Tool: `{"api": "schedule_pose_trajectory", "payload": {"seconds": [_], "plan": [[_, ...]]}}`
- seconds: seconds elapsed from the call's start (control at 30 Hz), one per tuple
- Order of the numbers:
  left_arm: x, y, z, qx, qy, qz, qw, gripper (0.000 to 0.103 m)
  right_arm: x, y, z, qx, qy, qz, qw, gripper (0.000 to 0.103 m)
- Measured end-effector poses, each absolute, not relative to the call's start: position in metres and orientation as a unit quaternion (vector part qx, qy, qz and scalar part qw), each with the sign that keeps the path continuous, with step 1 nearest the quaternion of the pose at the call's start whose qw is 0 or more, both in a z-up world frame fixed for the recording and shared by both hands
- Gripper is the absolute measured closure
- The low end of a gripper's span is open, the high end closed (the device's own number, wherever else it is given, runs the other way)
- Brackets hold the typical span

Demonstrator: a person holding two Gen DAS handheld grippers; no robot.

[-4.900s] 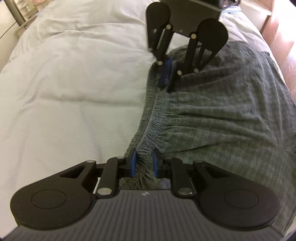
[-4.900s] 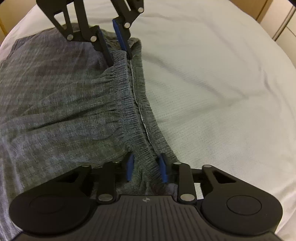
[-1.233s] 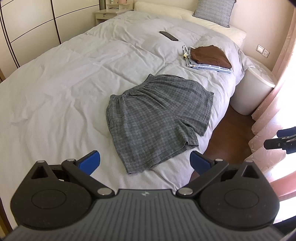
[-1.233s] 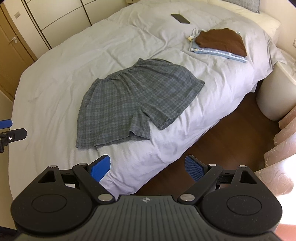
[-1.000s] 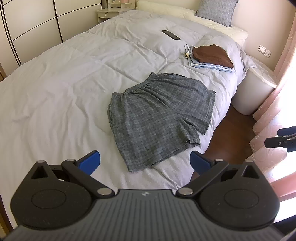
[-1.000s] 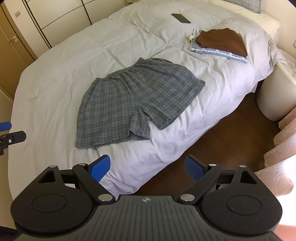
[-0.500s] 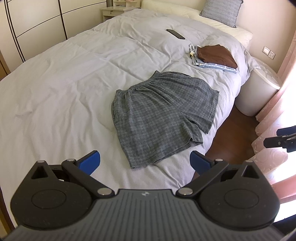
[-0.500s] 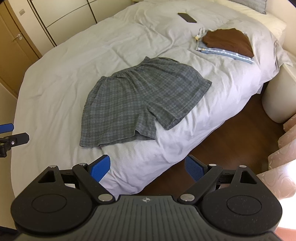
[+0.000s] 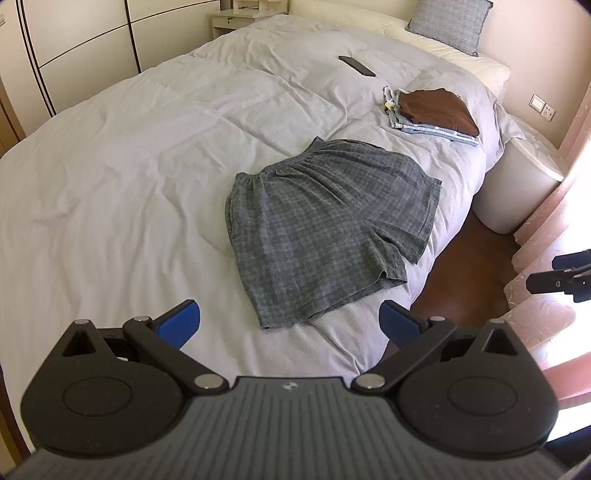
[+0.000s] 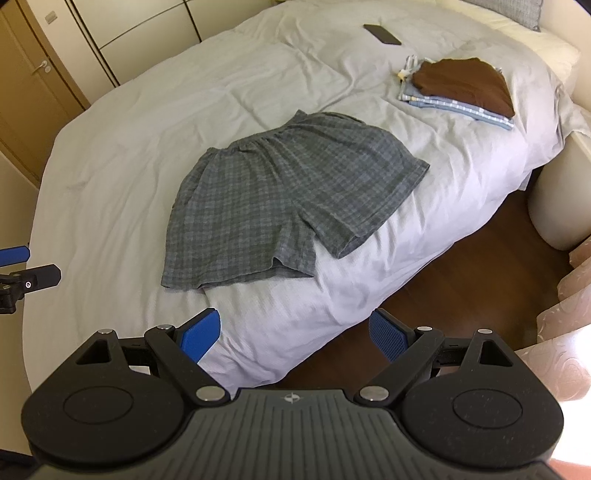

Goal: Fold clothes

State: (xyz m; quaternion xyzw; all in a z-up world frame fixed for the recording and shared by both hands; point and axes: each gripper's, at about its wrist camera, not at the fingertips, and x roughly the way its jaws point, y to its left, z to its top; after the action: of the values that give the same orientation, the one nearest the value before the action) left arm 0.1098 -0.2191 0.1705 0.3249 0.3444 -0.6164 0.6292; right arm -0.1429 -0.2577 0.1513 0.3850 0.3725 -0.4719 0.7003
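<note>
Grey plaid shorts (image 9: pixel 325 232) flat, unfolded, near bed (image 9: pixel 110 177) edge. Left gripper (image 9: pixel 290 323) spread wide, empty, held well above. Right gripper (image 10: pixel 295 332) same, over bed edge. Folded stack (image 10: pixel 461 85) near pillow end; phone (image 9: pixel 356 65) beyond. White bin (image 9: pixel 517 184) beside bed. Nothing between grippers and shorts.

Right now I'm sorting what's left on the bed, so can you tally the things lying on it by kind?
Unfolded clothes: 1, the grey plaid shorts, spread flat.
Folded stacks: 1, a brown garment on top of light blue striped pieces; the count inside the stack cannot be told.
Dark flat devices: 1, a phone or remote.
Total: 3 on the bed.
</note>
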Motion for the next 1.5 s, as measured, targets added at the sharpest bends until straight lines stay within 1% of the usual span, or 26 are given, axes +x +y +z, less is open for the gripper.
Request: {"api": "schedule_pose_trajectory", "payload": {"seconds": [0.17, 0.33, 0.53, 0.63, 0.77, 0.83, 0.9, 0.93, 0.97, 1.0, 1.17, 1.23, 1.27, 1.37, 1.47, 1.5], "plan": [[0.112, -0.214, 0.167, 0.328, 0.345, -0.610, 0.633, 0.001, -0.140, -0.259, 0.149, 0.385, 0.372, -0.465, 0.705, 0.014], [0.119, -0.208, 0.159, 0.353, 0.325, -0.606, 0.634, 0.001, -0.132, -0.256, 0.144, 0.376, 0.375, -0.447, 0.720, 0.013], [0.145, -0.223, 0.141, 0.392, 0.287, -0.620, 0.616, 0.001, -0.102, -0.246, 0.132, 0.309, 0.406, -0.419, 0.751, 0.014], [0.158, -0.240, 0.126, 0.426, 0.252, -0.636, 0.592, 0.001, -0.080, -0.244, 0.123, 0.272, 0.424, -0.406, 0.763, 0.014], [0.175, -0.271, 0.097, 0.477, 0.187, -0.662, 0.547, 0.002, -0.052, -0.254, 0.105, 0.258, 0.429, -0.394, 0.771, 0.014], [0.184, -0.288, 0.079, 0.498, 0.160, -0.676, 0.519, 0.002, -0.032, -0.262, 0.090, 0.250, 0.428, -0.392, 0.774, 0.017], [0.195, -0.305, 0.059, 0.520, 0.124, -0.689, 0.489, 0.003, -0.011, -0.269, 0.075, 0.243, 0.429, -0.391, 0.777, 0.028], [0.201, -0.314, 0.049, 0.531, 0.104, -0.695, 0.473, 0.006, -0.001, -0.272, 0.067, 0.240, 0.429, -0.390, 0.779, 0.031], [0.207, -0.323, 0.037, 0.543, 0.085, -0.698, 0.458, 0.008, 0.010, -0.276, 0.058, 0.232, 0.431, -0.389, 0.780, 0.040], [0.213, -0.331, 0.027, 0.550, 0.072, -0.702, 0.445, 0.008, 0.021, -0.279, 0.049, 0.223, 0.435, -0.388, 0.781, 0.043], [0.240, -0.369, -0.022, 0.580, 0.016, -0.722, 0.377, 0.009, 0.078, -0.290, -0.013, 0.224, 0.442, -0.380, 0.781, 0.044], [0.249, -0.378, -0.037, 0.587, -0.004, -0.726, 0.358, 0.009, 0.106, -0.286, -0.037, 0.193, 0.456, -0.367, 0.787, 0.049], [0.252, -0.383, -0.043, 0.588, -0.011, -0.729, 0.350, 0.009, 0.119, -0.284, -0.049, 0.173, 0.465, -0.363, 0.789, 0.052], [0.261, -0.396, -0.059, 0.593, -0.029, -0.736, 0.326, 0.009, 0.147, -0.286, -0.080, 0.135, 0.496, -0.349, 0.784, 0.054], [0.264, -0.405, -0.075, 0.603, -0.069, -0.738, 0.295, 0.009, 0.161, -0.290, -0.102, 0.110, 0.522, -0.344, 0.773, 0.056], [0.263, -0.409, -0.080, 0.605, -0.087, -0.740, 0.282, 0.009, 0.163, -0.291, -0.105, 0.104, 0.526, -0.345, 0.771, 0.061]]}}
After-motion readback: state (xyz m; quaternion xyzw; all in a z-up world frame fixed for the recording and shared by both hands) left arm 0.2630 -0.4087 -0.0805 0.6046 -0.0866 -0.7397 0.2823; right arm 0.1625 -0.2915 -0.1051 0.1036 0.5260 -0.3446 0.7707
